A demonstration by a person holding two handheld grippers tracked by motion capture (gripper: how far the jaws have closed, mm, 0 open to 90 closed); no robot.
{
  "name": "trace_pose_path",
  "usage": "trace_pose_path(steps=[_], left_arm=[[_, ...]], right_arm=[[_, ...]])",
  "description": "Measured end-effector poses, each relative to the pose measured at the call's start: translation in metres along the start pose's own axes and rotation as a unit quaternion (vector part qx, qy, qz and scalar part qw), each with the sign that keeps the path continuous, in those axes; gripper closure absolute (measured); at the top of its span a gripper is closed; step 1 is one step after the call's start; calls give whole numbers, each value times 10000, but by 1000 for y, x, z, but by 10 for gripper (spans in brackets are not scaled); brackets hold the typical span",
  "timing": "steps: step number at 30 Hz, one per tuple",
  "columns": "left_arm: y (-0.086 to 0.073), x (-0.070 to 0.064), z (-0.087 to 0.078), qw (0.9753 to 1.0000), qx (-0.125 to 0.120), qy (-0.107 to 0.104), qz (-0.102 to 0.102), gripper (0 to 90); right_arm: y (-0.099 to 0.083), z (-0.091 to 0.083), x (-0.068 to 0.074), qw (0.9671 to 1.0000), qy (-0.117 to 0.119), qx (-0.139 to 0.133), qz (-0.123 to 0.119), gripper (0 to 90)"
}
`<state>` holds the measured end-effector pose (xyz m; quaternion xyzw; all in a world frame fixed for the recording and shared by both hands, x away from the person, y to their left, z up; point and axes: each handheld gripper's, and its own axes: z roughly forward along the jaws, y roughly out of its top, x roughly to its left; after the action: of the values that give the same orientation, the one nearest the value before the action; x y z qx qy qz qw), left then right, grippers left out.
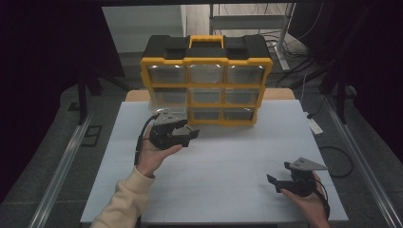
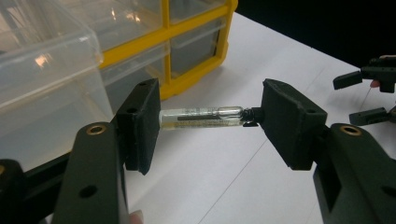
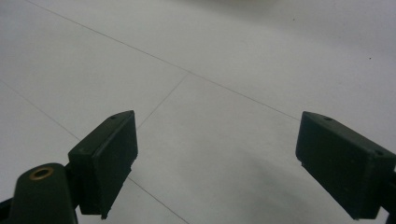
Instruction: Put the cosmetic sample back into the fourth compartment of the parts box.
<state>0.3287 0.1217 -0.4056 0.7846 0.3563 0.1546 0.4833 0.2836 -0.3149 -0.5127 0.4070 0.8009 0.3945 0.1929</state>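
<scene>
The left claw (image 2: 208, 116) is closed on one small glass vial (image 2: 201, 117). The vial lies crosswise between the two pads, one end against each pad, so the jaws stand only as far apart as the vial is long. The vial is clear, with a dark strip along its lower side and a dark cap at the end nearest the right-hand pad. It is carried above the white bench (image 2: 243, 186), not touching it. In the high view the left claw (image 1: 189, 135) is held in the person's left hand (image 1: 154, 152), with a cream sleeve (image 1: 123, 202) behind it, just in front of the lower left corner of the organiser.

Beyond and to the left of the left claw stands one yellow and black drawer organiser (image 1: 206, 78). It carries one yellow handle on top and nine clear drawers in three rows of three. In the left gripper view one clear drawer (image 2: 46, 79) sits just left of the left pad, projecting further forward than the others; whether it touches the pad cannot be told.

The right claw (image 3: 217, 163) is wide open and holds nothing. Its two pads hang over bare bench surface, on which thin seam lines cross. In the high view the right claw (image 1: 280, 176) sits in the person's right hand (image 1: 309, 202), well apart from the left claw and from the organiser, near the front right edge of the bench.

Count: two claws, one vial, one organiser, nine drawers.
</scene>
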Motion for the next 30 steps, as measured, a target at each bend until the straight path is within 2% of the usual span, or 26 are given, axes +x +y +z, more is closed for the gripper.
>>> trace_pose_path(steps=[20,30], left_arm=[[10,5,-19,9993,-345,89,-60,398],[22,9,-27,9985,-519,184,-64,398]], right_arm=[[0,0,0,10000,-6,-8,4,132],[1,1,1,10000,5,-14,-22,132]])
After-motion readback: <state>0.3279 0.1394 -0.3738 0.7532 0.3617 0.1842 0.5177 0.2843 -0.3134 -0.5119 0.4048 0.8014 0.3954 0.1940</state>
